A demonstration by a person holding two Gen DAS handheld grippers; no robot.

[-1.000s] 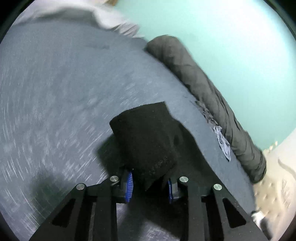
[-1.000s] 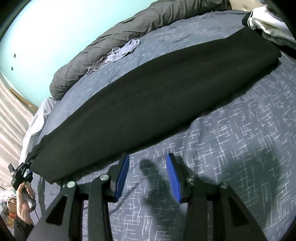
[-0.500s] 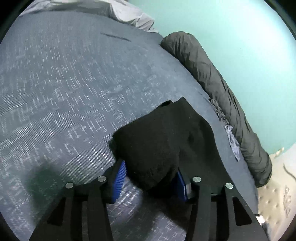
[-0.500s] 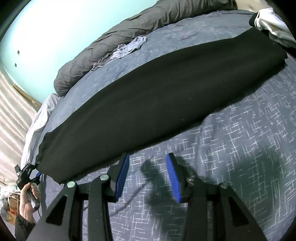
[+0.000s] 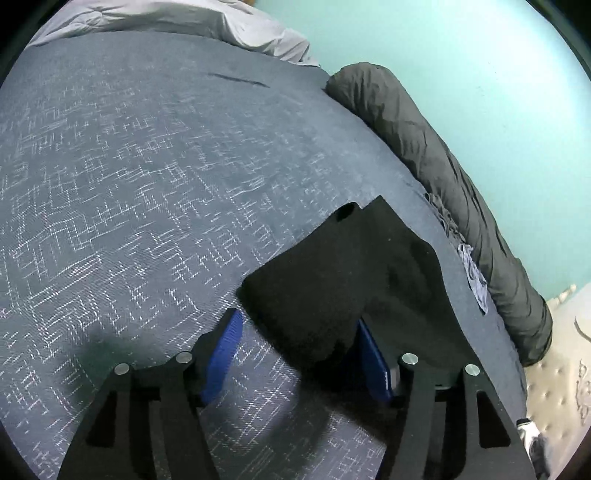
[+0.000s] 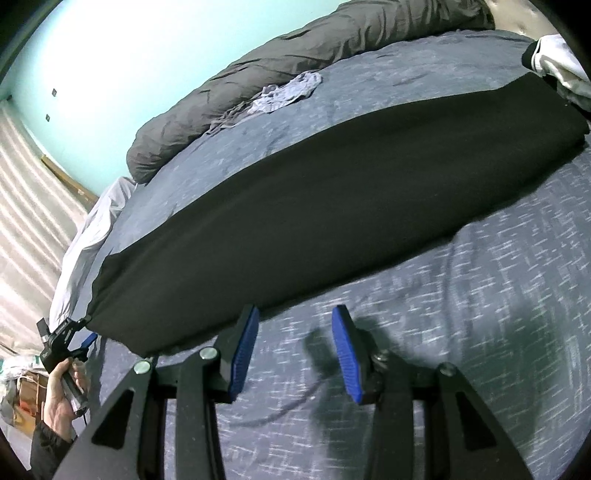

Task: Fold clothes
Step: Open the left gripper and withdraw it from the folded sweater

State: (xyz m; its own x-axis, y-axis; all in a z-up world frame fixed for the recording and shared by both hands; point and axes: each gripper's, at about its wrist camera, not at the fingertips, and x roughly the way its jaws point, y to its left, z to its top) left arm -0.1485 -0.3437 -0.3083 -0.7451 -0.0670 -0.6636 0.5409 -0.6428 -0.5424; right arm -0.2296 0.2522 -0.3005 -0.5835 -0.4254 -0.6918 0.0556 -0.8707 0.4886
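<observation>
left gripper (image 5: 295, 354): blue pads (image 5: 221, 354) spread wide, not clamped. end of black garment (image 5: 351, 280) draped down between them, lying against or over the right pad; left pad clear of cloth, with bedspread showing in the gap. whether the right pad truly touches the cloth: cannot tell, hidden by the fold. seen also at far left of right wrist view (image 6: 68, 339), held in a hand (image 6: 62, 398) with dark sleeve, just at the garment's near corner.

right gripper (image 6: 291, 350): pads apart, holding nothing. hovering over blue patterned bedspread (image 6: 461, 314), just beside the garment's long front edge; left pad tip at or over that edge, contact not clear. shadow of the fingers cast on the bedspread between and ahead of the pads.

black garment (image 6: 332, 206): laid out long and flat across the bed in a narrow band, running from lower left to upper right in the right wrist view. right end near a white-and-black cloth (image 6: 557, 62) at the frame edge.

behind the garment: grey rolled duvet (image 6: 295, 62) along the teal wall (image 6: 129, 48), small pale crumpled cloth (image 6: 288, 92) lying against it. same duvet (image 5: 443, 177) at right in left wrist view, pale sheet (image 5: 184, 22) at top.
</observation>
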